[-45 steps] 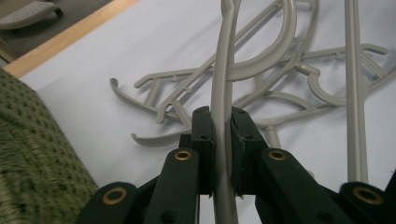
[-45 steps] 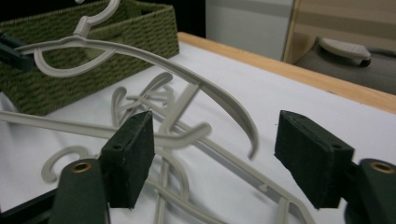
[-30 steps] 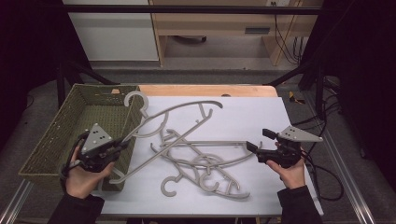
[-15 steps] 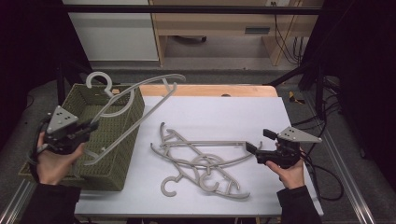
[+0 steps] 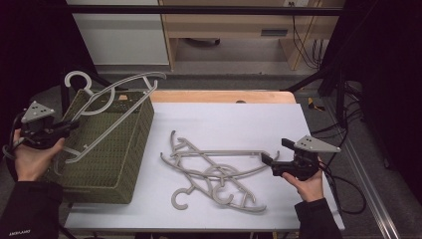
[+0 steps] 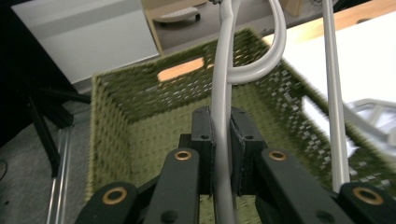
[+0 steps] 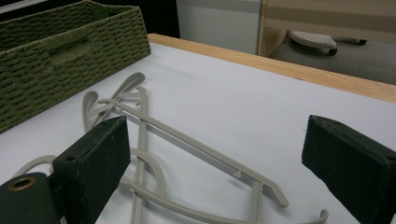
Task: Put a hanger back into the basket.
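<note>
My left gripper (image 5: 63, 128) is shut on a thin bar of a grey plastic hanger (image 5: 115, 96) and holds it up over the green woven basket (image 5: 110, 149) at the left. The pads press the hanger (image 6: 223, 93) from both sides above the basket (image 6: 140, 98). Several more grey hangers (image 5: 214, 172) lie tangled on the white table (image 5: 239, 124). At their right end my right gripper (image 5: 268, 160) is open; its jaws have just been opening. Its gripper (image 7: 215, 154) stands wide over the hangers (image 7: 187, 140), pressing on nothing.
A wooden strip (image 5: 219, 96) borders the table's far edge. Behind it stand a white cabinet (image 5: 119, 35) and a wooden shelf unit (image 5: 234, 25). Cables (image 5: 343, 169) trail off the table's right side. The basket (image 7: 56, 51) is far left in the right gripper view.
My left gripper lifted one hanger off the pile and carried it left, over the basket. The basket now shows its right wall. The right hand stayed put and its jaws spread a little.
</note>
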Tool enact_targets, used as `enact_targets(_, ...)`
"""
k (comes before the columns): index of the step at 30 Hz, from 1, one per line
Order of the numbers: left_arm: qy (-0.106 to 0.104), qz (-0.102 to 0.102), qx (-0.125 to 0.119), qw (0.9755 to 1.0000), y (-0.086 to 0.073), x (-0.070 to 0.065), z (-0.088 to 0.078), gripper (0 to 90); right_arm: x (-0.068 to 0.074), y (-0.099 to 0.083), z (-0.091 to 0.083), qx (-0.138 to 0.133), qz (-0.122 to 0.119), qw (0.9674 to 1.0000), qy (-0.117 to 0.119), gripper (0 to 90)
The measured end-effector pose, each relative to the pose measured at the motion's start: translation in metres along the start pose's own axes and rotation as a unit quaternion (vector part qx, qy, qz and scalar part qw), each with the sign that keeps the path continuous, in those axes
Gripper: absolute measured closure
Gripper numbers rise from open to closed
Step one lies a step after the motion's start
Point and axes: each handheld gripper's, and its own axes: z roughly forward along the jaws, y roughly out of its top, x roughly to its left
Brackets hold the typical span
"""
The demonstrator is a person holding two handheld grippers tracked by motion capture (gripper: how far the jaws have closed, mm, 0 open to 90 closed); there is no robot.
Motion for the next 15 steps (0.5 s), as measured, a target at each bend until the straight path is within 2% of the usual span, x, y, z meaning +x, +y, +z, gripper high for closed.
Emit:
enact_targets(4, 0.01, 0.0, 0.015, 0.9998, -0.009, 0.012, 0.004, 81.4, 0.0, 0.0, 0.0, 0.002, -0.001, 1.0, 0.002, 8.1)
enact_targets(10, 0.031, -0.012, 0.027, 0.9991, -0.023, 0.029, 0.004, 81.4, 0.0, -0.001, 0.001, 0.004, -0.002, 1.0, 0.001, 8.1)
enact_targets(15, 0.041, -0.014, 0.037, 0.9984, -0.035, 0.039, 0.003, 81.4, 0.0, -0.001, 0.002, 0.006, -0.003, 1.0, 0.001, 8.1)
